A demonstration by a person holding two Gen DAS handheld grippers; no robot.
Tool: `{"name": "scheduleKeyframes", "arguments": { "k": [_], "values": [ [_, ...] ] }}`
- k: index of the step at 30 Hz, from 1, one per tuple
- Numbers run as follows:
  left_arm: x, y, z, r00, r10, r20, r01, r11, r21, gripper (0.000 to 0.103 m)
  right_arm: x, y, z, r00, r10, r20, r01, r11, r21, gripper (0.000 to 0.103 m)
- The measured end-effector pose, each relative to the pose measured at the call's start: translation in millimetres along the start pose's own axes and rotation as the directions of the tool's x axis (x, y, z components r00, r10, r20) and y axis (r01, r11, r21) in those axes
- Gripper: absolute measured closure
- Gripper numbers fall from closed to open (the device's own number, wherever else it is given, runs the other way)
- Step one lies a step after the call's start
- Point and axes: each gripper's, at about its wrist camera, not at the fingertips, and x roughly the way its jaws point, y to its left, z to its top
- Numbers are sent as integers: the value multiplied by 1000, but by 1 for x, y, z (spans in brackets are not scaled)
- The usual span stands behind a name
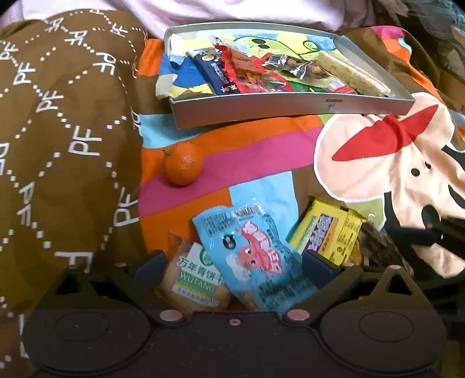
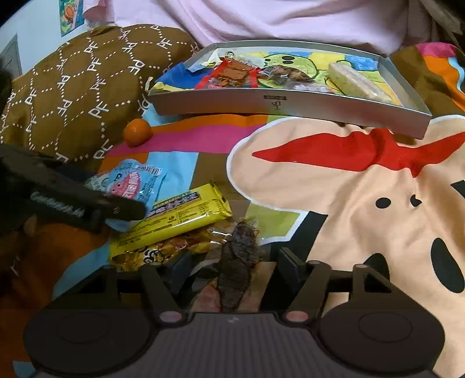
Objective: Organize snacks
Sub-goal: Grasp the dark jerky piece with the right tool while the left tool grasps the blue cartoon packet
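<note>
A grey tray (image 1: 290,109) at the far side of the bed holds several snack packets. My left gripper (image 1: 235,261) is open and low over a blue packet (image 1: 255,256) and a green-labelled biscuit packet (image 1: 191,279), which both lie between its fingers. A yellow packet (image 1: 325,232) lies just right of it. My right gripper (image 2: 235,266) is open around a clear-wrapped dark dried-meat packet (image 2: 235,261), and its pads stand apart from the dark piece. A golden packet (image 2: 162,253) and the yellow packet (image 2: 174,221) lie to its left. The left gripper's finger (image 2: 87,200) reaches in over the blue packet (image 2: 128,180).
A tangerine (image 1: 183,167) sits on the colourful bedsheet between the tray and the loose packets. A brown patterned pillow (image 1: 58,130) fills the left side. Pale pink bedding (image 1: 232,11) lies behind the tray. A large cartoon print (image 2: 363,189) covers the sheet to the right.
</note>
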Motion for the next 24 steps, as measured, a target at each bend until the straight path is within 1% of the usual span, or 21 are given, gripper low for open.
{"name": "scheduleKeyframes", "arguments": {
  "k": [1, 3, 5, 7, 9, 11, 14, 15, 17, 18, 19, 20, 22, 24],
  "values": [
    [2, 1, 1, 1000, -8, -3, 8, 1000, -14, 5, 0, 1, -1, 1000, 4, -1, -4, 1000, -1, 43],
    [3, 2, 2, 1000, -11, -13, 11, 999, -34, 7, -1, 3, -3, 1000, 1, -5, -1, 1000, -3, 47],
    [1, 2, 1, 1000, -3, -14, 2, 999, -33, 13, -3, 4, -4, 1000, -1, -5, 1, 1000, -7, 50],
    [-2, 2, 0, 1000, 10, -19, -10, 999, -32, 23, -5, 5, -4, 1000, -8, -7, 8, 1000, -3, 53],
    [-4, 4, 1, 1000, 8, -23, -9, 999, -42, 24, -8, 5, -5, 1000, -11, -12, 11, 1000, 4, 54],
    [-4, 7, 1, 1000, -1, -23, 0, 998, -56, 24, -10, 6, -6, 1000, -15, -16, 15, 1000, 0, 52],
    [0, 7, 1, 1000, -6, -17, 5, 998, -59, 22, -7, 3, -4, 1000, -9, -30, 9, 1000, 9, 47],
    [1, 7, 0, 1000, -4, -11, 4, 998, -55, 24, -5, 1, -4, 999, -6, -36, 7, 1000, 15, 46],
    [-2, 6, 0, 1000, 12, -4, -12, 999, -46, 32, -3, 1, -4, 999, -8, -41, 9, 1000, 22, 46],
    [-4, 5, 0, 1000, 27, -4, -27, 999, -36, 41, -3, 2, -5, 999, -13, -39, 14, 1000, 22, 46],
    [-5, 4, 1, 999, 40, -3, -40, 999, -29, 44, -4, 4, -6, 999, -18, -35, 19, 1000, 18, 47],
    [-6, 4, 1, 999, 40, 0, -40, 999, -29, 46, -5, 5, -7, 999, -23, -32, 24, 1000, 16, 48],
    [-10, 3, 0, 999, 48, 13, -47, 998, -30, 52, -6, 7, -8, 999, -28, -26, 29, 999, 26, 53],
    [-16, -4, -3, 996, 73, 43, -73, 997, 12, 56, -9, 10, -9, 999, -40, -19, 40, 999, 12, 53]
  ]
}}
